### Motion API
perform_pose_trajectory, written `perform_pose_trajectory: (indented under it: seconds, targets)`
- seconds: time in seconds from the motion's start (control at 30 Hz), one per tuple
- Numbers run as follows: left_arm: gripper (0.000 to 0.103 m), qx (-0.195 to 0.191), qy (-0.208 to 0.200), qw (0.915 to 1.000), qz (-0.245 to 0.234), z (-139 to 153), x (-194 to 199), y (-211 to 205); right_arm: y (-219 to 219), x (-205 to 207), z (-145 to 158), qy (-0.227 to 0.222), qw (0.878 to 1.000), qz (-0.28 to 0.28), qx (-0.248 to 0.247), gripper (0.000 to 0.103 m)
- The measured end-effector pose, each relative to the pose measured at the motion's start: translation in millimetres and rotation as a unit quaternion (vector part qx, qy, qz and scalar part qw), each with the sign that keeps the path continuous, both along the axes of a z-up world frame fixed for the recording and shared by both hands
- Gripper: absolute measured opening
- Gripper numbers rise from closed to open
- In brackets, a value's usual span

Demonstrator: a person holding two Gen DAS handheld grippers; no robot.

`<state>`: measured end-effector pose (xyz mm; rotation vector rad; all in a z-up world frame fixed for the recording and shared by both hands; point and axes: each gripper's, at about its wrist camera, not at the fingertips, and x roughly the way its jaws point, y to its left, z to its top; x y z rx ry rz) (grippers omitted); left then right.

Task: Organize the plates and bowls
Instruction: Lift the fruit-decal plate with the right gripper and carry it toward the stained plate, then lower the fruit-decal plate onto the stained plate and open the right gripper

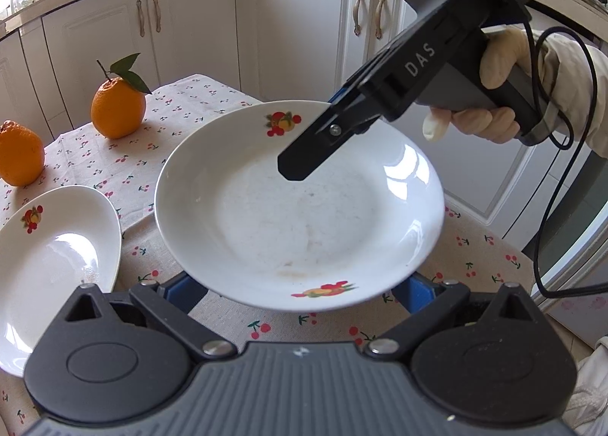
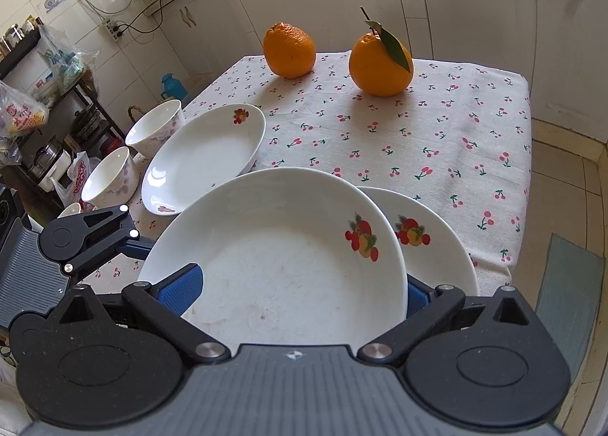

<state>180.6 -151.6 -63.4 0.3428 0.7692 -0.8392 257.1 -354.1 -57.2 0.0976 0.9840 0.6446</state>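
White porcelain fills both views: a round deep plate (image 2: 288,257) with fruit decals is lifted above the cherry-print tabletop (image 2: 437,139), tilted, with its rim pinched by the right claw (image 2: 300,293); one blue pad (image 2: 182,289) lies on the plate's inner face and the other is behind its edge. A gloved hand (image 1: 505,94) holds that tool's grip. Directly beneath and partly hidden sits a second round plate (image 2: 437,246) with the same decal, resting on the cloth near the table's edge. The left claw (image 1: 300,295) is spread wide, its blue pads showing at either side under the raised plate's near rim, touching nothing that can be seen. An oval dish (image 2: 205,158) lies to the left on the cloth, and beyond it two white bowls (image 2: 155,128) stand side by side at the table's left edge. Two oranges (image 2: 380,63) stand at the far side, one with a leaf.
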Motion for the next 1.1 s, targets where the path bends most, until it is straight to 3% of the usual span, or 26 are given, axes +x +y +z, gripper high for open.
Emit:
perform_pose_trajectory:
  seconds: [1.1]
  targets:
    - [0.101, 0.017, -0.012, 0.9996, -0.019, -11, 15, -19, -25, -4, -17, 0.022, 0.999, -0.027, 0.007, 0.103]
